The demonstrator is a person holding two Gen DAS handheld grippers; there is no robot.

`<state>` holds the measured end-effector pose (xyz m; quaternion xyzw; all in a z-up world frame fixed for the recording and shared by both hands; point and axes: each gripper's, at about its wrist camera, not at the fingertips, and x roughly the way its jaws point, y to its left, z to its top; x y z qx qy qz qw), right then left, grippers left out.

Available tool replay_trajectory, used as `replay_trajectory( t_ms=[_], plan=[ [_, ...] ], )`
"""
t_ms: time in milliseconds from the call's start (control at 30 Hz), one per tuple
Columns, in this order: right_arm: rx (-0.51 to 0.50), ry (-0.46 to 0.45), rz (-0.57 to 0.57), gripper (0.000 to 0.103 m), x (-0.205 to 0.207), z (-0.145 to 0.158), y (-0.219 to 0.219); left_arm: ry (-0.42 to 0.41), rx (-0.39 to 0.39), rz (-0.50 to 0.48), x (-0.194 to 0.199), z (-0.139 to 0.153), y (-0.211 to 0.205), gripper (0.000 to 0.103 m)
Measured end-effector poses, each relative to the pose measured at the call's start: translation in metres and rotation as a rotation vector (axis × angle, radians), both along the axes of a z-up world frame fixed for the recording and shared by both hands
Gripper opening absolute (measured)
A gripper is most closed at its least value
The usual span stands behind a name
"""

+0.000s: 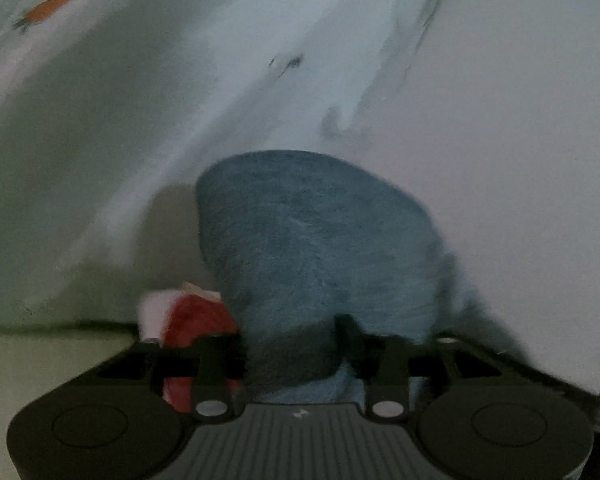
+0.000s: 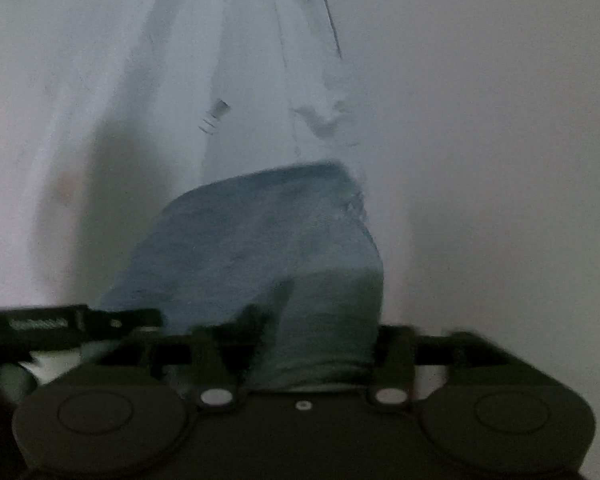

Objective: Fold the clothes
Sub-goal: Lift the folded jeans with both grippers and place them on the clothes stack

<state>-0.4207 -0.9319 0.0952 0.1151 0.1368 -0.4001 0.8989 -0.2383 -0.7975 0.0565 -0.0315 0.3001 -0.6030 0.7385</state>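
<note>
1. The left gripper [image 1: 296, 344] has its jaws closed down on a bunched edge of a fuzzy blue fabric garment [image 1: 316, 248]; the cloth fills the gap between them.
2. The right gripper [image 2: 316, 344] looks the same, jaws pinched on another part of that blue cloth [image 2: 268, 248], which rises in a rounded hump just ahead of it.
3. Beyond it lies a pale white sheet-like cloth [image 1: 260, 80] with a small orange carrot print [image 1: 48, 10] and loose wrinkles. A red and white piece of fabric [image 1: 188, 320] sits just beside the left jaws.
4. Both views are smeared, so how much cloth each grip holds is hard to judge.
5. Risks, as I see them: a shallow pinch could let the fleece slip out mid-fold; uneven pulling could skew the fold; the red piece could get caught and dragged along.
</note>
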Motion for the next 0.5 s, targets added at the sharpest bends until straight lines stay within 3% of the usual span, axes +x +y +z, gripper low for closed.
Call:
replay_trajectory(
  t_ms=[33, 100, 167, 267, 333, 367, 500],
  plan=[
    [-0.021, 0.051, -0.023, 0.083, 0.01, -0.011, -0.008, -0.011, 0.03, 0.007, 0.002, -0.009, -0.009, 0.078],
    [-0.03, 0.1, -0.041, 0.08, 0.025, -0.032, -0.02, -0.034, 0.089, 0.021, 0.005, -0.027, -0.026, 0.078],
    [-0.002, 0.07, -0.037, 0.08, 0.031, -0.05, -0.027, -0.056, 0.148, 0.035, 0.008, -0.045, -0.044, 0.078],
    [0.086, 0.028, -0.021, 0.081, 0.042, -0.083, -0.036, -0.09, 0.237, 0.055, 0.012, -0.072, -0.07, 0.093],
    [0.184, 0.055, -0.036, 0.083, 0.052, -0.107, -0.049, -0.108, 0.267, 0.055, 0.016, -0.079, -0.069, 0.094],
    [0.211, 0.026, -0.036, 0.085, 0.052, -0.118, -0.052, -0.116, 0.278, 0.052, 0.018, -0.081, -0.067, 0.095],
    [0.191, 0.023, -0.055, 0.091, 0.052, -0.113, -0.046, -0.097, 0.277, 0.044, 0.028, -0.082, -0.076, 0.098]
  ],
)
